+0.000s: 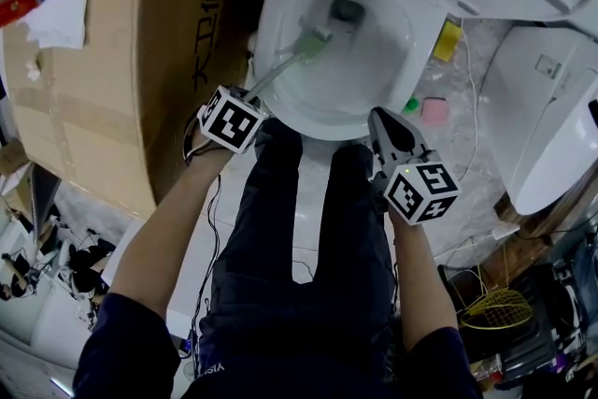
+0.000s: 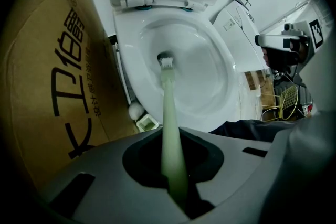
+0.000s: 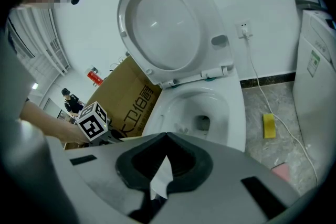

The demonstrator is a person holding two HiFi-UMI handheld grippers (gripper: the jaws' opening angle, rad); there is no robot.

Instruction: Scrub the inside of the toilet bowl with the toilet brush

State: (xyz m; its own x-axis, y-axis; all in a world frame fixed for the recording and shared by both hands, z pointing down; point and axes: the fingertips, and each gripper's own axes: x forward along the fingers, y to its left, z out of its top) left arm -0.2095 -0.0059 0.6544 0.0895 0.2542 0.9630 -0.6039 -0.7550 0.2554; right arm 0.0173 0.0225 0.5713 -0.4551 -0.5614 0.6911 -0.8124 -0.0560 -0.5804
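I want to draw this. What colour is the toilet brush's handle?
The handle is pale green, clearest in the left gripper view.

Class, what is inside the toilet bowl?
The toilet brush reaches in, its green head against the toilet bowl wall beside the dark drain opening. What lies down the drain is hidden.

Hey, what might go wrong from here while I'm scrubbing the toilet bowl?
The left hand-held gripper grips the toilet brush by its thin handle, so it may twist or slip. Hard strokes could splash onto the cardboard box beside the toilet bowl. What looks like a white scrap in the right hand-held gripper might fall in.
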